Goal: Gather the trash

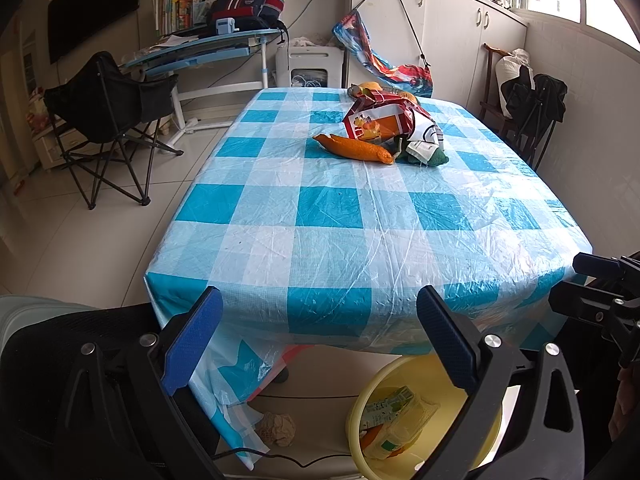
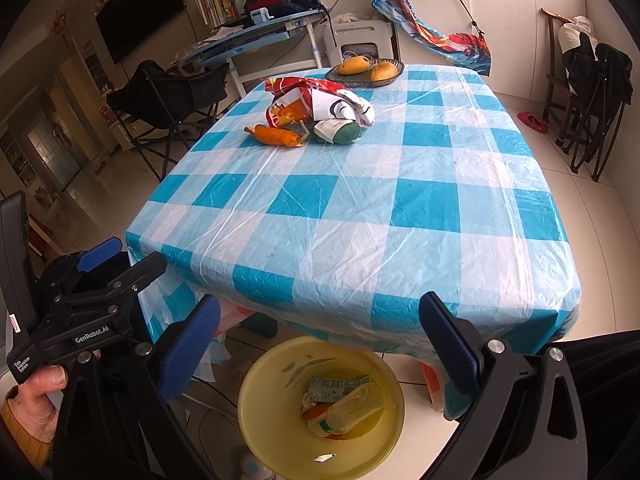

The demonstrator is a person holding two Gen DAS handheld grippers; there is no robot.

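Note:
A yellow basin stands on the floor at the table's near edge and holds a plastic bottle and a crumpled wrapper; it also shows in the left wrist view. On the far part of the checked table lie a red and white snack bag, an orange carrot toy and a green lump. My left gripper is open and empty above the table's near edge. My right gripper is open and empty above the basin.
A dish with two mangoes sits at the table's far edge. A crumpled paper ball lies on the floor under the table. Folding chairs stand at the left and right. A desk stands behind.

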